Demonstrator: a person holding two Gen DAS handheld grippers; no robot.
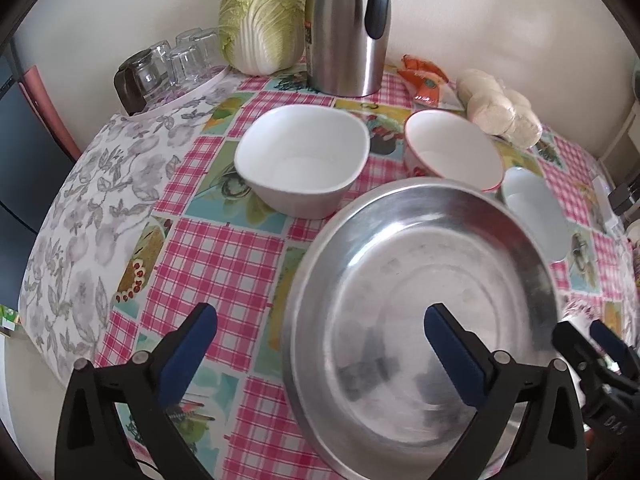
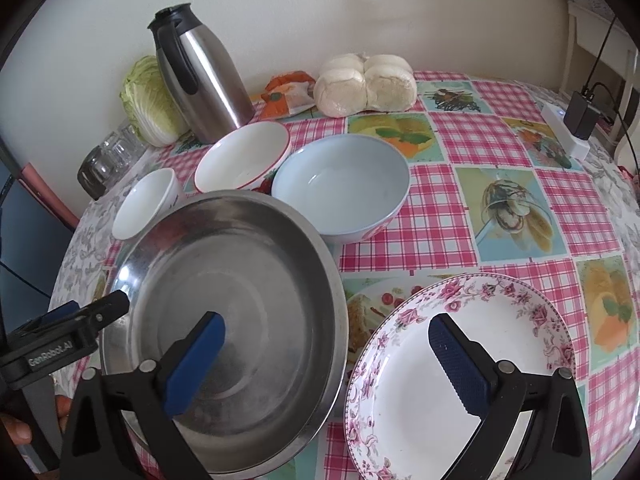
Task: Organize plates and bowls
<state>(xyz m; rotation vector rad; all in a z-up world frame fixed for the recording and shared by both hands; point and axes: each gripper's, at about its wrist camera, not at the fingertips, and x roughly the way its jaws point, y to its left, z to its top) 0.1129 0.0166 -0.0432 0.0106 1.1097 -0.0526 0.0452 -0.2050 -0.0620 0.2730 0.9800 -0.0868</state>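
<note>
Both grippers are hovering over the near edge of the table [image 2: 500,216], which is wearing a pink checked cloth with fruit pictures. The left gripper [image 1: 320,336] is standing with its jaws spread wide and gripping nothing; one blue pad is hanging over the cloth, the other over the steel pan [image 1: 424,320], which is sitting at the near edge and looks slightly blurred in the left wrist view. The right gripper [image 2: 326,344] is also gaping wide and empty, with its left pad above the steel pan [image 2: 236,320] and its right pad above the floral plate [image 2: 460,376], which is lying just beside the pan toward the near right corner. From the right wrist view, the left gripper [image 2: 80,320] is showing side-on at the pan's left rim. Behind the pan, 3 bowls are standing in a row across the middle of the table: the square white bowl [image 1: 302,160] on the left, the red-rimmed bowl [image 1: 452,152] in the middle, and the pale blue bowl [image 2: 340,188] on the right, close to the pan's far rim. Along the far edge by the wall, a napa cabbage [image 1: 260,20], a steel thermos jug [image 1: 346,28], an orange packet [image 1: 424,76] and a bag of buns [image 2: 364,84] are lining up, while upturned glasses [image 1: 176,64] are clustering at the far left corner. A white power strip [image 2: 564,128] with a black charger is lying at the far right corner
</note>
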